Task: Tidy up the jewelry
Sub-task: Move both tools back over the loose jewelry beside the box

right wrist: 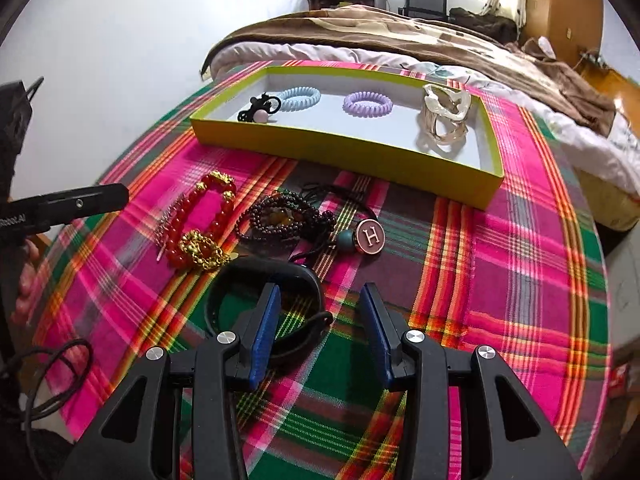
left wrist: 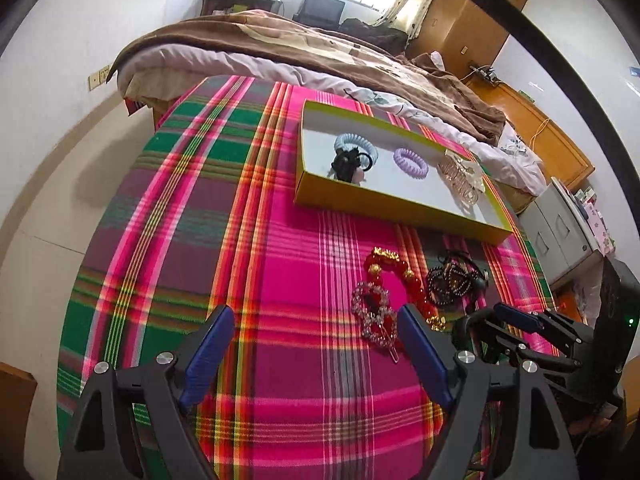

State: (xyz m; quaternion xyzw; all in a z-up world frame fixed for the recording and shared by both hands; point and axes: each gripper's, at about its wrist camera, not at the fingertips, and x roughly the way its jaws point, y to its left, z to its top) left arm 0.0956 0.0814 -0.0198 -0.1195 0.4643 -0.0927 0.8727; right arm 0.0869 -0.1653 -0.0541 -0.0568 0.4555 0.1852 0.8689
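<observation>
Reading what we can, we find a single letter "H" on a round brown-and-cream disc (right wrist: 371,236) lying on the plaid cloth (right wrist: 500,280), and a fragment of white print on the side of the left gripper (left wrist: 316,320) at the edge of the right wrist view, too cropped for us to make out.

Our left gripper stands released, its blue pads wide apart over the cloth with nothing between them; its right finger covers part of the red bead bracelet (right wrist: 200,220), which has gold knobbly charms. Beside the bracelet lies a clear crystal hair clip (left wrist: 372,312), blurred in the right view. Our right gripper (right wrist: 320,312) is also unclenched and grips nothing; a black band (right wrist: 304,280) curls beneath its left finger, and we cannot tell whether pad and band touch. A tangle of dark small beads (right wrist: 288,216) and black cord sits between the bracelet and the disc.

Further off, the shallow yellow-green cardboard box (right wrist: 340,148) with a white floor holds a pale blue coil tie (right wrist: 298,98), a black tie with what may be a pink bead (right wrist: 258,112), a lilac coil tie (right wrist: 367,105) and a glossy cream claw clip (right wrist: 444,114). Behind it, a brown blanket (right wrist: 400,36) covers the bed.
</observation>
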